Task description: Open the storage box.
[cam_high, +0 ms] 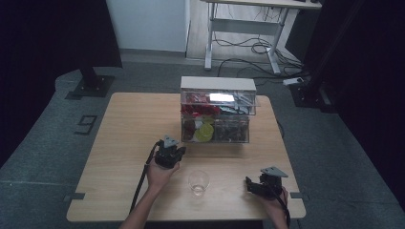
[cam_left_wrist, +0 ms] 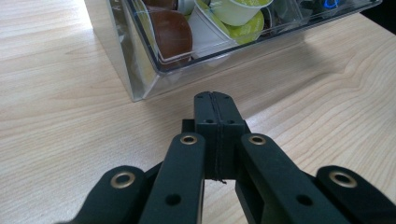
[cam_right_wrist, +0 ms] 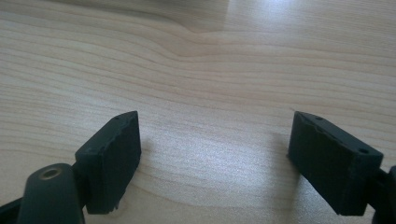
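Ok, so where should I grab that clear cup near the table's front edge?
Take the clear cup across its rim or upper wall, coming from the right with the open right gripper. It stands upright, open, with bare table beside it; probably thin, so squeeze lightly.

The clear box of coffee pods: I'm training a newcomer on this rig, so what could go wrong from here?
1. The left claw is shut, close to the clear box's corner; pushing forward might shove the box instead of gripping anything.
2. The empty plastic cup stands between both hands; a sweep by either could tip it.
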Action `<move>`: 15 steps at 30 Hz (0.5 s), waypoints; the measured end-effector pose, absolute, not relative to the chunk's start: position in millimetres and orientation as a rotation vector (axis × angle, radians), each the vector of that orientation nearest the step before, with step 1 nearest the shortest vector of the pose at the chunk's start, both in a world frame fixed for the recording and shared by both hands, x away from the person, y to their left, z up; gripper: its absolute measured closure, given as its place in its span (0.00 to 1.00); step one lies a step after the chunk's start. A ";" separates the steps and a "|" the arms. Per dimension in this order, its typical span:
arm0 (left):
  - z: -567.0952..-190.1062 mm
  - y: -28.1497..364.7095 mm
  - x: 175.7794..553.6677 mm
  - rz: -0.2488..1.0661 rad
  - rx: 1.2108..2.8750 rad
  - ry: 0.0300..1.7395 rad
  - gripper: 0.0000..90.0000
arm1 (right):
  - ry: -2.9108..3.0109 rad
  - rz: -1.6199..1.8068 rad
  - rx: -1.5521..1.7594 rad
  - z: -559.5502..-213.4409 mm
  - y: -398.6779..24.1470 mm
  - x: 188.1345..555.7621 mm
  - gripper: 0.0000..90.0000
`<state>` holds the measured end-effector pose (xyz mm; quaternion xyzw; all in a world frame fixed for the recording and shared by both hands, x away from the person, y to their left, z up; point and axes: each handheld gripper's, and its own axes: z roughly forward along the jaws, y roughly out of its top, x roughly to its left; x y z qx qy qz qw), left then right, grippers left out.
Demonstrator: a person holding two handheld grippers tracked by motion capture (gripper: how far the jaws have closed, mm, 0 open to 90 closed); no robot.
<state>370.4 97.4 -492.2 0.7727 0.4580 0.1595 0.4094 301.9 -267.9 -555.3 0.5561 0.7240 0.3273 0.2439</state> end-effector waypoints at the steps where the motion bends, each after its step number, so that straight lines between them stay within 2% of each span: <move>1: -492.1 96.9 371.5 0.403 1.953 1.152 1.00 | 1.977 0.894 1.519 -555.3 -267.9 301.9 0.19; 15: -493.4 85.2 387.6 0.397 1.973 1.165 1.00 | 1.978 0.895 1.519 -555.3 -268.0 301.9 0.19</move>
